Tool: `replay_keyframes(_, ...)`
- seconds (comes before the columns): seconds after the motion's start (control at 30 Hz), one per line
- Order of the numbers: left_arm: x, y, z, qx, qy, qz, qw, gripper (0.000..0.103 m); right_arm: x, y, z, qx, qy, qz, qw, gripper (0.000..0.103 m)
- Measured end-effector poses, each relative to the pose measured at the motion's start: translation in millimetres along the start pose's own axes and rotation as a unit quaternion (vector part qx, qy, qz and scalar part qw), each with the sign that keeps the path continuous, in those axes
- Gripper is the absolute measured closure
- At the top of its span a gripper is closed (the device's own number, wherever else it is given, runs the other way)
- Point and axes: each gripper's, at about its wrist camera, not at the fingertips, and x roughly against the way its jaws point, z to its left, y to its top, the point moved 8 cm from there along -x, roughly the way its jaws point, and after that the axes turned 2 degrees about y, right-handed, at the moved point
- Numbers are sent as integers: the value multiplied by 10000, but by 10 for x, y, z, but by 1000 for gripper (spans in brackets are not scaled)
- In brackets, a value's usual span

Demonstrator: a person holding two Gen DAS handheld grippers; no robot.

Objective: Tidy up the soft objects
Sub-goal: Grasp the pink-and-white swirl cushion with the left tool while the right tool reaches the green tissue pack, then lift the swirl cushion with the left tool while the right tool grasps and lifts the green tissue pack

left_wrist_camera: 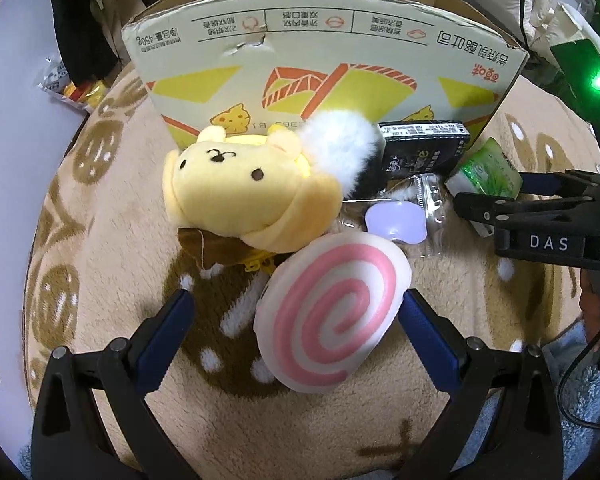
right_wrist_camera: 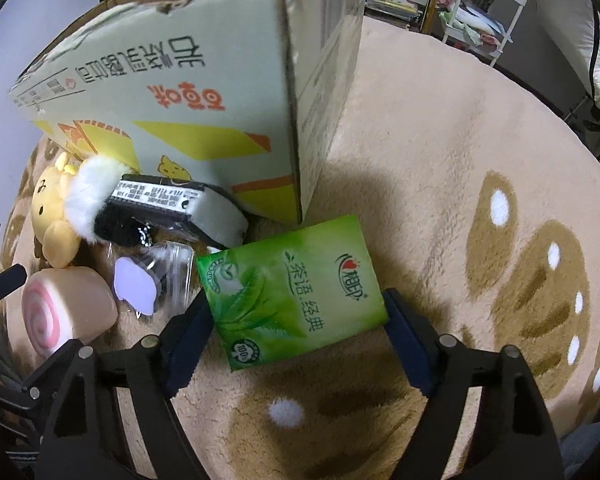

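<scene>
A white squishy roll with a pink spiral [left_wrist_camera: 332, 312] lies on the beige rug between the fingers of my left gripper [left_wrist_camera: 296, 300]. That gripper is open: the right pad sits close to the roll and the left pad is well clear. A yellow bear plush [left_wrist_camera: 240, 192] and a white furry toy [left_wrist_camera: 340, 144] lie behind it, against the cardboard box [left_wrist_camera: 324, 60]. My right gripper [right_wrist_camera: 298, 298] straddles a green tissue pack [right_wrist_camera: 296, 292] lying flat on the rug, with both pads against its sides.
A black packet [right_wrist_camera: 156, 200] and a clear-wrapped lilac piece [right_wrist_camera: 136, 284] lie between the plush and the tissue pack. The open-topped box [right_wrist_camera: 204, 92] stands upright behind everything. The patterned rug [right_wrist_camera: 480, 160] stretches to the right; shelves and bedding are beyond it.
</scene>
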Motion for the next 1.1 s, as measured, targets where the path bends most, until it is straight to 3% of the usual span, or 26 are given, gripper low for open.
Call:
replay_keyframes(0.07,-12,-3,-5,7,-35,20,10000,4,-7,-20,4,13,4,4,10000,17)
replay_keyframes(0.27,-44,-39,-75,31,-497,123,9987,36,-2,-69,65,106,-23,6,9999,17)
replay_keyframes(0.4,-24,-65,-60,29,-468,34,9989,45,48,-103,131,145,-52,-88,9998,18)
replay_keyframes(0.77,137,-151,-12,79,-211,-181,9996,54,369,-242,250,58,174,-291,9994,18)
replay_keyframes(0.97,446,-140,47,98,-10,-668,9977,54,683,-271,302,-123,382,-624,9972,18)
replay_keyframes(1.1,728,-56,77,169,-173,-1107,9936,54,933,-203,277,-128,407,-1007,9940,18)
